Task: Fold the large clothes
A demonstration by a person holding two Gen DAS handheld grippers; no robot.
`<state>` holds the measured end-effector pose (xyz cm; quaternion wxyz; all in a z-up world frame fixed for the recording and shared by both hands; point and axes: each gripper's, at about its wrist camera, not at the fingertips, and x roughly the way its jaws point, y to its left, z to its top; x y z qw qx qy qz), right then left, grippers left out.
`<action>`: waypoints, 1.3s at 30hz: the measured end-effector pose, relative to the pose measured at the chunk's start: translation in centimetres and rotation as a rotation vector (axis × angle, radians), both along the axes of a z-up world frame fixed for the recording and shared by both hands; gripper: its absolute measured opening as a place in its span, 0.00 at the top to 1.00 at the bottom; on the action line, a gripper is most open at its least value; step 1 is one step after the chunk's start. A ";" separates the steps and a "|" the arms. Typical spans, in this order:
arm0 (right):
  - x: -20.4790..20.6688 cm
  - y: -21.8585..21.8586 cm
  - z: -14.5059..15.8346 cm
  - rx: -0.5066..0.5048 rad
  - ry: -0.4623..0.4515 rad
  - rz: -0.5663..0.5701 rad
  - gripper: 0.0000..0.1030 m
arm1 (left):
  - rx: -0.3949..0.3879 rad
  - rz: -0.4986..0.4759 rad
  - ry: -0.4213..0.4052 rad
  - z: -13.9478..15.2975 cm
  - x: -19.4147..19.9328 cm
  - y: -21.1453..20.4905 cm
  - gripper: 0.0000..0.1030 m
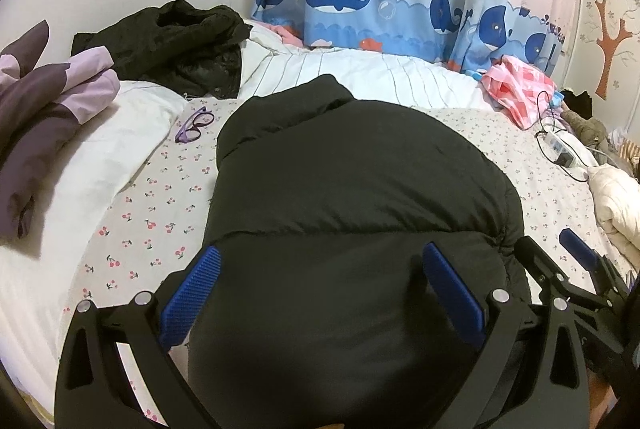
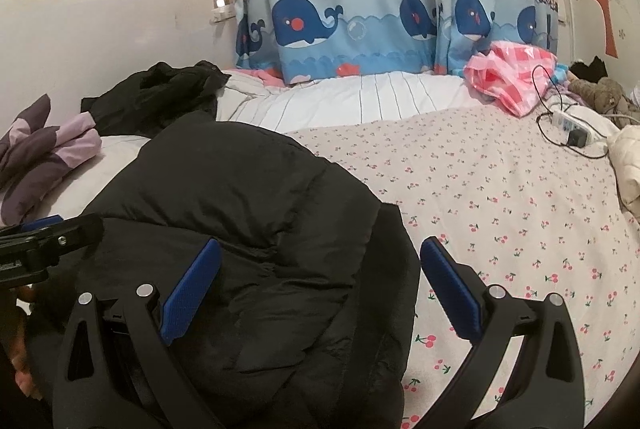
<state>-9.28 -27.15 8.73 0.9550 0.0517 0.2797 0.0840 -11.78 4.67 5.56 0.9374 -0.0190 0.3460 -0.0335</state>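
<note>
A black puffer jacket (image 1: 352, 173) lies folded into a thick bundle on the cherry-print bedsheet (image 1: 152, 213), collar end pointing toward the curtain. My left gripper (image 1: 324, 269) hovers open over its near end, blue pads spread wide with the jacket's fabric below them. In the right wrist view the same jacket (image 2: 248, 197) fills the lower left. My right gripper (image 2: 320, 265) stands open above the jacket's right edge, its right finger over the bedsheet (image 2: 500, 197). The right gripper (image 1: 560, 261) also shows at the lower right of the left wrist view.
Another black garment (image 1: 176, 41) and a purple garment (image 1: 44, 101) lie at the back left near a white pillow (image 1: 92, 165). Purple glasses (image 1: 195, 125) rest beside the jacket. A pink plastic bag (image 1: 520, 85), a power strip (image 1: 560, 149) with cable and a cream garment (image 1: 616, 201) sit right.
</note>
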 end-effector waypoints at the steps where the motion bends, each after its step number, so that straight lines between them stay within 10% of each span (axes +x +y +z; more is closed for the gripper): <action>1: 0.0 0.0 0.0 0.005 0.002 0.002 0.06 | 0.002 0.001 0.003 0.1 0.0 0.0 0.06; 39: -1.9 2.8 0.6 -0.040 -0.079 0.064 0.06 | 0.031 0.006 0.006 1.4 -1.5 1.0 0.06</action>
